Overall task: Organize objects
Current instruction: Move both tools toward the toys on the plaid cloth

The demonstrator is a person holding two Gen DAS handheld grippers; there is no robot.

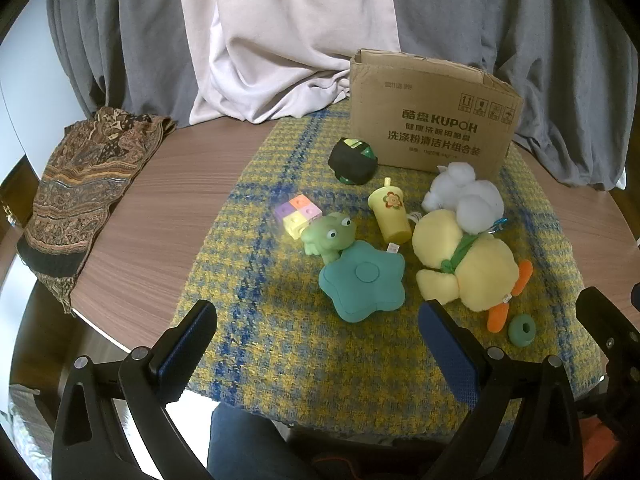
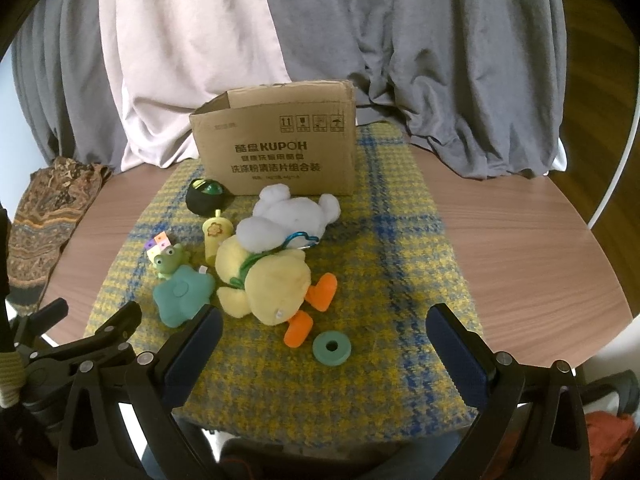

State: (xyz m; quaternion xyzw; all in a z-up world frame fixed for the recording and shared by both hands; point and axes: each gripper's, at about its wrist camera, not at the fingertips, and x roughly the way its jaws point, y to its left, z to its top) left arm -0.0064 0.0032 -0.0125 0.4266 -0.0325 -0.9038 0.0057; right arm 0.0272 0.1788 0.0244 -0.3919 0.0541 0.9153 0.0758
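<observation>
Toys (image 2: 264, 280) lie clustered before the open cardboard box (image 2: 280, 152).

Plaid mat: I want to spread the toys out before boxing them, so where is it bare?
The plaid mat is bare right of the yellow duck and cardboard box, and along its near edge around the green ring. Crowded from the green star to the white plush.

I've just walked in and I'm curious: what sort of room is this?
Most likely a home, perhaps a living or dining corner. A round wooden table stands against bunched curtains, with a yellow and blue woven cloth spread over it, and soft toys such as a yellow plush duck beside a cardboard box.
</observation>
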